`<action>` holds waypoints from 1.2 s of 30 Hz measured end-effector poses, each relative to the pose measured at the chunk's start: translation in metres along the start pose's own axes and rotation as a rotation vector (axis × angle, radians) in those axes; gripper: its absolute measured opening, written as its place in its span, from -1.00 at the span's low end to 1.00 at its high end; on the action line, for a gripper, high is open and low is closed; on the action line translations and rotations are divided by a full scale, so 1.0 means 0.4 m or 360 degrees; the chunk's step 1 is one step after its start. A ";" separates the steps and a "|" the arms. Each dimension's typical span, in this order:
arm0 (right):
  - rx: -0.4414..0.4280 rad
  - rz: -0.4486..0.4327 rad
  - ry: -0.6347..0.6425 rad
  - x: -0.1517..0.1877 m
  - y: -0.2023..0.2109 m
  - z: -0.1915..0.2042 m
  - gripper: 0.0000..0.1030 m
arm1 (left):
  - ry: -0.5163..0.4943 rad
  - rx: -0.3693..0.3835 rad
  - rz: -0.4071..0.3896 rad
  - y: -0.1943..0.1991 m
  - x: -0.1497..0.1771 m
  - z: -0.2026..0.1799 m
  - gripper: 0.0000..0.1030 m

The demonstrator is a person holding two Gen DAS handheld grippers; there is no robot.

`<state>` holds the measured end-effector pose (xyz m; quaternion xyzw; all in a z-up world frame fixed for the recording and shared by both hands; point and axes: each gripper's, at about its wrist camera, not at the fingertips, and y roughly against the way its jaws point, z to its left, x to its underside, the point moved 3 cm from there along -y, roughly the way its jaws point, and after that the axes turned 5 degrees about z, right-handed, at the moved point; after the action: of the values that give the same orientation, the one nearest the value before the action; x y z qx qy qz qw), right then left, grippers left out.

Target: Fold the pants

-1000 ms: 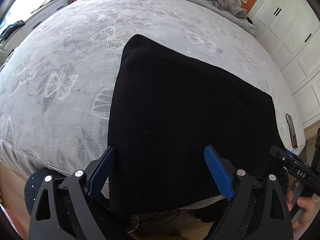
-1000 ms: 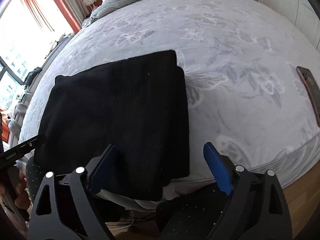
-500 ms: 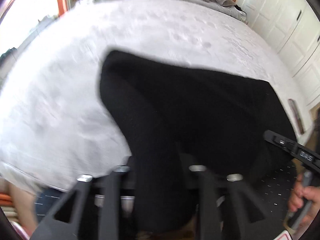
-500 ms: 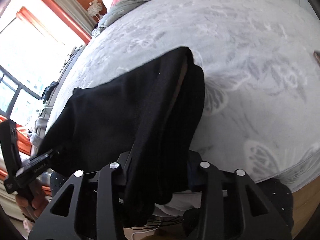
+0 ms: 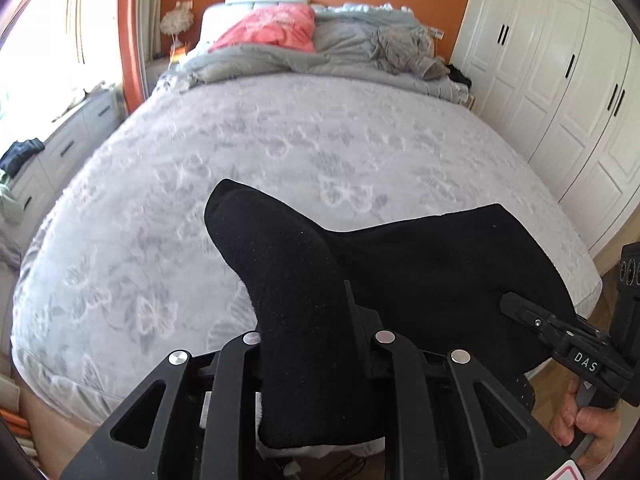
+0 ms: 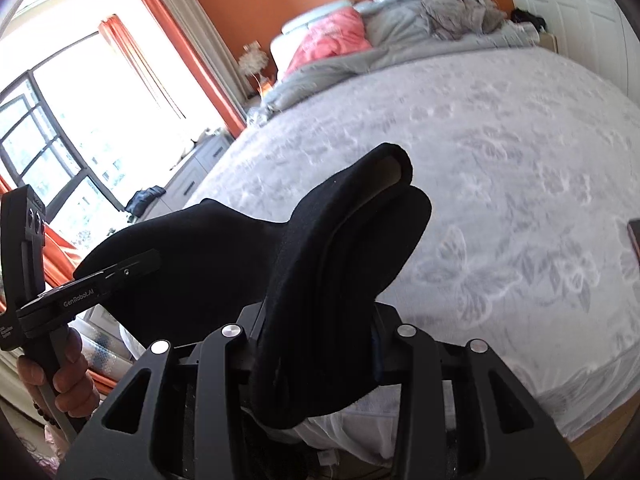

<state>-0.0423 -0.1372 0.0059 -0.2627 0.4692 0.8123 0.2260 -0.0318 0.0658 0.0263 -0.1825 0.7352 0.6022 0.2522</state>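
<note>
The folded black pants [image 5: 400,264] hang lifted above the near edge of the bed, gathered between both grippers. My left gripper [image 5: 312,344] is shut on the pants' left near edge; the cloth bulges up between its jaws. My right gripper [image 6: 316,340] is shut on the right near edge of the pants [image 6: 320,264], where thick folded layers stick up. Each gripper also shows in the other's view: the right gripper [image 5: 560,336] at the pants' right side, the left gripper [image 6: 100,280] at their left side. The fingertips are hidden by cloth.
The grey butterfly-print bed [image 5: 320,144] spreads ahead. A rumpled grey duvet [image 5: 360,56] and a pink pillow [image 5: 268,28] lie at the headboard. White wardrobes [image 5: 560,80] stand on the right, a window and drawers [image 5: 60,148] on the left. A phone [image 6: 634,236] lies on the bed's right edge.
Both grippers went from open around the flat pants' near edge to shut on it, then lifted it off the bed; both cameras tilted up toward the headboard.
</note>
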 end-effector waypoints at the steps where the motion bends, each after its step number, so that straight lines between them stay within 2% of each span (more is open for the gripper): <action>1: -0.0008 -0.0037 0.0017 -0.018 0.013 0.012 -0.32 | -0.0007 -0.0004 -0.0035 0.020 -0.018 -0.001 -0.68; 10: -0.0057 -0.0297 0.0134 -0.161 0.087 0.080 -0.32 | -0.0084 -0.0070 -0.0304 0.141 -0.159 -0.012 -0.67; 18: -0.0081 -0.0429 0.0177 -0.283 0.067 0.088 -0.32 | -0.0130 -0.0119 -0.0484 0.172 -0.283 -0.009 -0.66; 27: -0.0096 -0.0481 0.0193 -0.429 -0.053 0.041 -0.31 | -0.0149 -0.0171 -0.0559 0.083 -0.429 0.025 -0.65; 36: -0.0075 -0.0431 0.0144 -0.528 -0.262 -0.060 -0.31 | -0.0146 -0.0225 -0.0522 -0.137 -0.543 0.083 -0.65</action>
<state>0.1878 -0.1360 0.0632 -0.3653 0.4199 0.7725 0.3057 0.1798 0.0790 0.1063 -0.2897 0.6391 0.6109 0.3667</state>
